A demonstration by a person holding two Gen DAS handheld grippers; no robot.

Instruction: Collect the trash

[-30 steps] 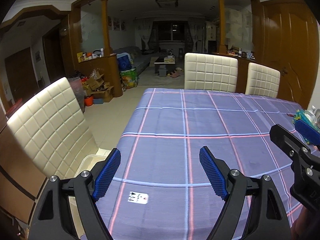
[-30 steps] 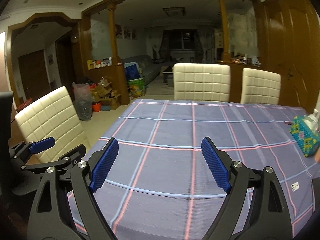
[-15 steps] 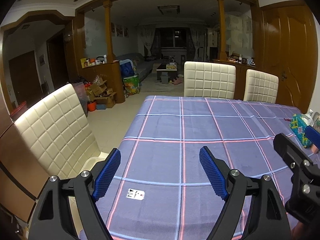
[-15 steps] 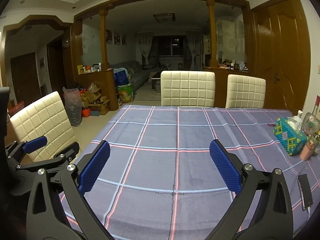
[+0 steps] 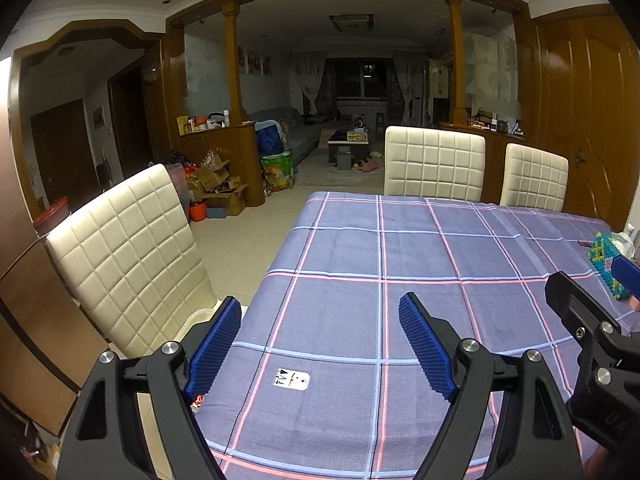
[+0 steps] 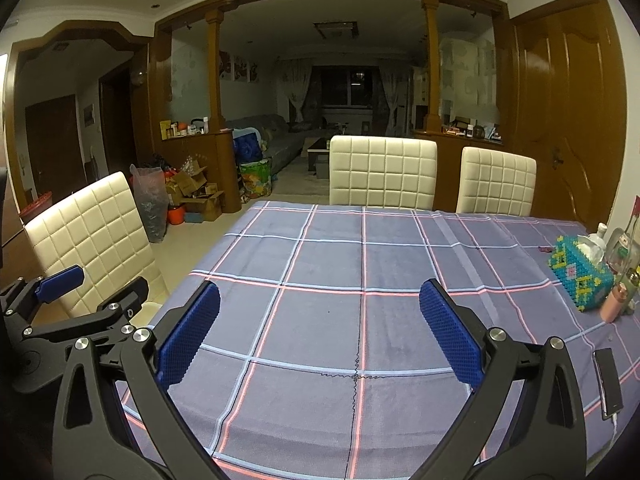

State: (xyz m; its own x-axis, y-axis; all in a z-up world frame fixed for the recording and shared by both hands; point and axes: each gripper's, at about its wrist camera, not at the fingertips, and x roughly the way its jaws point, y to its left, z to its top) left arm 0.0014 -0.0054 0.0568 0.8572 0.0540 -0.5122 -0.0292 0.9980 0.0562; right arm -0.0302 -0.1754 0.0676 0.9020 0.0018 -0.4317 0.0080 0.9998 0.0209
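My left gripper (image 5: 320, 342) is open and empty above the near left part of a table with a blue plaid cloth (image 5: 420, 252). A small white label (image 5: 292, 381) lies on the cloth just below its fingers. My right gripper (image 6: 320, 330) is open and empty above the near middle of the same cloth (image 6: 360, 264). The right gripper shows at the right edge of the left wrist view (image 5: 596, 320). The left gripper shows at the left edge of the right wrist view (image 6: 76, 304). I cannot make out any clear trash on the cloth.
A beaded tissue box (image 6: 580, 276), bottles (image 6: 620, 248) and a pink cup (image 6: 614, 306) stand at the table's right side. A dark phone (image 6: 608, 382) lies near the right front edge. Cream chairs (image 6: 382, 172) stand on the far side and another (image 5: 128, 248) on the left. Boxes and bags (image 5: 216, 188) lie on the floor.
Both grippers have risen and pulled back a little, so more of the room and table shows. The right gripper's view has turned right; the phone and bottles came into view.
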